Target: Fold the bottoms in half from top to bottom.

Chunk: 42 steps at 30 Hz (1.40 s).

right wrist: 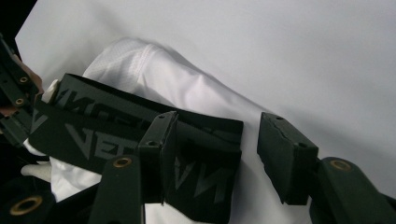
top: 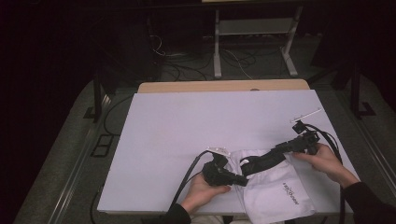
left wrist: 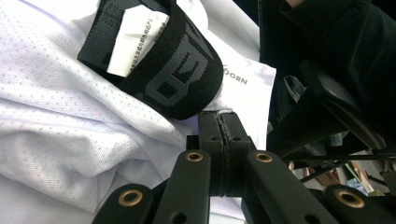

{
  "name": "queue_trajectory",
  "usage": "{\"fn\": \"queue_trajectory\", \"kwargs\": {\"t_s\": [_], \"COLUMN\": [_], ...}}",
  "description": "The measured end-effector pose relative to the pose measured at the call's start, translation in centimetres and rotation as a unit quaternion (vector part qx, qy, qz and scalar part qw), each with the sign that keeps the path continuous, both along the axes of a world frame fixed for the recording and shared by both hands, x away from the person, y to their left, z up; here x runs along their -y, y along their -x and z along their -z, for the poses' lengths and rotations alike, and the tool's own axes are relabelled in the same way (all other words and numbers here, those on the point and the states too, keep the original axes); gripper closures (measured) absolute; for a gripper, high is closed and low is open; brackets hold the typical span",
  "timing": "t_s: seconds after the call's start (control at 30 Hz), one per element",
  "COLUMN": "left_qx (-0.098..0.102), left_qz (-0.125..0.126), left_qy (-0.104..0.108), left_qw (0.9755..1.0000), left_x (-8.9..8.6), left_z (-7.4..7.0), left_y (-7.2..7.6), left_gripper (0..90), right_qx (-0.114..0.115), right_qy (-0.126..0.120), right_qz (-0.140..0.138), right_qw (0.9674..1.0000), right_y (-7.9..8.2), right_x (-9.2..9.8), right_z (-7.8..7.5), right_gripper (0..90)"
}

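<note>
A white mesh garment (top: 275,191) with a black lettered waistband (top: 264,161) lies at the table's near right edge. My left gripper (top: 240,180) is shut on the garment's white fabric just beside the waistband (left wrist: 173,70); its jaws (left wrist: 219,122) meet with no gap. A white label (left wrist: 135,42) is sewn inside the band. My right gripper (top: 284,148) reaches in from the right. Its jaws (right wrist: 217,126) stand apart, the folded end of the waistband (right wrist: 93,130) lies between them, and the right pad is clear of it. White fabric (right wrist: 187,93) bunches behind.
The white table top (top: 187,121) stretches away to the left and far side, with a wooden edge (top: 224,86) at the back. A thin white strip (top: 306,114) lies near the far right. Cables and a metal stand (top: 252,37) sit on the floor beyond.
</note>
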<state>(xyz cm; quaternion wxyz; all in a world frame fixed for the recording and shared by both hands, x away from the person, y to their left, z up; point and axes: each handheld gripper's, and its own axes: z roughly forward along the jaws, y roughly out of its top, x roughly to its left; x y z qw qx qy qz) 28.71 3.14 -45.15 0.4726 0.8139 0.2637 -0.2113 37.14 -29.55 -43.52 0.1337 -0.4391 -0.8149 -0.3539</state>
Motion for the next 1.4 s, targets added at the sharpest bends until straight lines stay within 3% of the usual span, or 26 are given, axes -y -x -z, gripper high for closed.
{"fn": "queue_trajectory", "kwargs": {"t_s": [0.23,0.4,0.57,0.8,1.1,1.4], "left_qx": [-0.001,-0.004,-0.004,-0.005,0.012,0.034], "left_qz": [0.0,0.0,-0.001,0.0,-0.002,-0.013], "left_qy": [0.0,0.002,0.004,-0.001,-0.007,-0.018], "left_qw": [1.0,1.0,1.0,1.0,0.9999,0.9992], "left_x": [0.1,0.1,0.1,0.1,0.3,0.2], "left_z": [0.1,0.2,0.2,0.2,0.0,-0.4], "left_y": [0.0,0.0,0.0,-0.1,0.0,0.0], "left_gripper": [88.5,88.5,88.4,87.9,84.3,71.1], "right_qx": [-0.022,-0.025,-0.007,0.015,0.026,0.049], "right_qy": [0.005,0.006,0.011,0.01,-0.019,-0.06], "right_qz": [-0.007,-0.013,-0.011,-0.012,-0.021,-0.025], "right_qw": [0.9997,0.9996,0.9998,0.9998,0.9993,0.9967], "right_y": [-0.6,-0.6,-0.5,0.0,0.4,1.4], "right_x": [-0.6,-0.9,-0.9,-0.7,-0.1,1.1], "right_z": [0.8,1.0,1.0,0.6,-0.2,-1.6], "right_gripper": [48.6,58.1,71.3,80.9,85.1,85.2]}}
